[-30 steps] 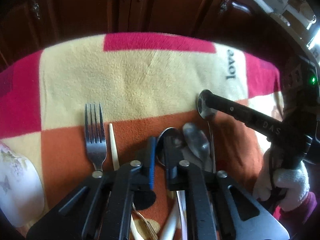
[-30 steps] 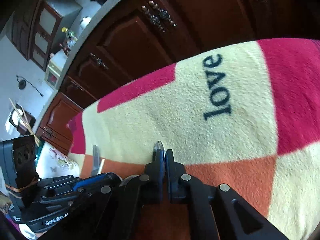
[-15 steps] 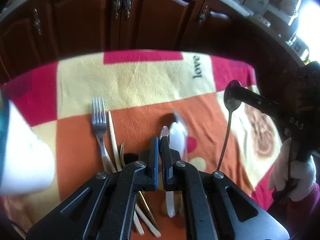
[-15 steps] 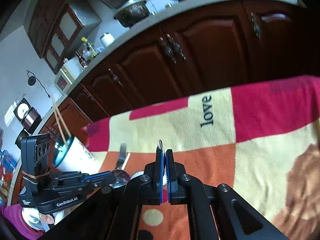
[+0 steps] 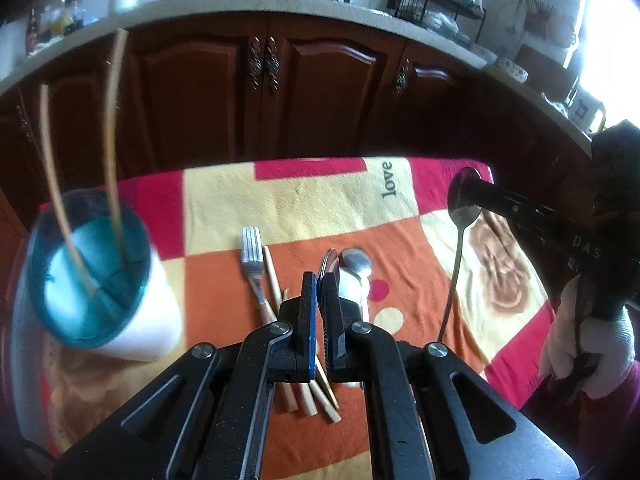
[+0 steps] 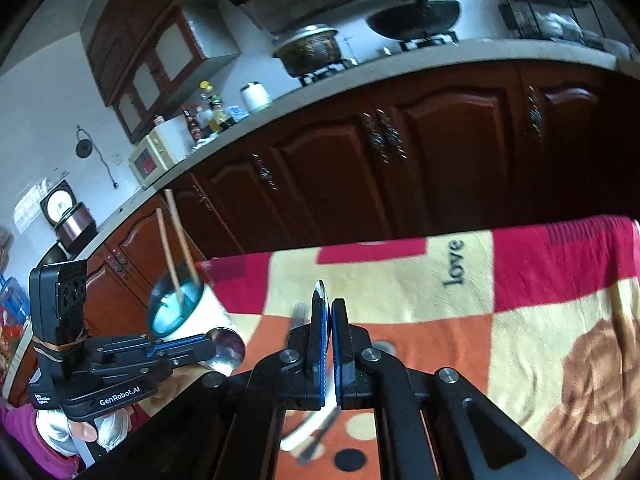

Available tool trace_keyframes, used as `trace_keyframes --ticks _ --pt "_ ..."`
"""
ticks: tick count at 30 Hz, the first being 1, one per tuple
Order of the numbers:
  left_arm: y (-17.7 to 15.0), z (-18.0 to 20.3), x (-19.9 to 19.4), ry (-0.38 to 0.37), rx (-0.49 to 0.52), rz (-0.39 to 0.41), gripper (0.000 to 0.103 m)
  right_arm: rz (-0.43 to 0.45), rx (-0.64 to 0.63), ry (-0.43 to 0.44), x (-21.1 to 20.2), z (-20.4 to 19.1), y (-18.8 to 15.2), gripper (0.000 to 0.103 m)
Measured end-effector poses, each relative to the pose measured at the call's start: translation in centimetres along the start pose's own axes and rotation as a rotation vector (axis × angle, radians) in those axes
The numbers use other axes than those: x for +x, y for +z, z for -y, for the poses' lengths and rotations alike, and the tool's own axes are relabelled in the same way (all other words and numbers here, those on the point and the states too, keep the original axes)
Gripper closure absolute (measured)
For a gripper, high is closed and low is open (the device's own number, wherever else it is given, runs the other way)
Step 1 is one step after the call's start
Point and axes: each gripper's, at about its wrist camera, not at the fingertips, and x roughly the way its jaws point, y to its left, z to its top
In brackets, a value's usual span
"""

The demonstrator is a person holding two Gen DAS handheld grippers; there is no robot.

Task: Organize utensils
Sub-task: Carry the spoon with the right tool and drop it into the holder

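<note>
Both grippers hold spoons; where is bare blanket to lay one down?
Free: the yellow patch beyond the steel fork, beside the "love" lettering, and the orange square right of the lying spoons. Crowded: around the fork and wooden chopsticks.

On the blanket (image 5: 304, 208) the fork (image 5: 253, 264) lay left of the spoons (image 5: 354, 276). The cup (image 5: 96, 280) stood further left, two chopsticks (image 5: 112, 128) in it.
</note>
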Motion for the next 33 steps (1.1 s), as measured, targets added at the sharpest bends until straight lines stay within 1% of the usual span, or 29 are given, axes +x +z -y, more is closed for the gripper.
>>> trace_keyframes --ticks 6,11,14,18,21,24,29,33 --pt "0.7 -2.3 -3.7 0.026 -0.018 0.063 0.101 0.042 -0.055 0.04 0.0 -4.7 2.1 0.101" --pt "2.2 -5.8 -7.2 0.071 -0.04 0.124 0.102 0.078 -0.097 0.072 0.9 -8.9 4.6 0.101" --pt "3.5 -8.6 -9.0 0.13 -0.055 0.166 0.102 0.109 -0.121 0.07 1.9 -11.5 6.2 0.101" --pt "5.4 -12.4 -10.5 0.217 -0.085 0.218 0.101 0.151 -0.146 0.054 3.7 -14.6 8.0 0.101" --pt "6.2 -14.3 -10.7 0.295 -0.077 0.255 0.101 0.184 -0.178 0.015 5.4 -16.4 8.9 0.101" --pt "6.2 -16.0 -10.0 0.351 -0.08 0.268 0.101 0.208 -0.227 -0.034 7.5 -18.0 8.8 0.101" --pt "5.4 -17.6 -7.7 0.405 -0.079 0.268 0.101 0.203 -0.281 -0.085 11.0 -19.1 7.5 0.101" --pt "4.5 -17.7 -6.0 0.469 -0.032 0.271 0.101 0.172 -0.302 -0.099 13.2 -19.2 5.9 0.101"
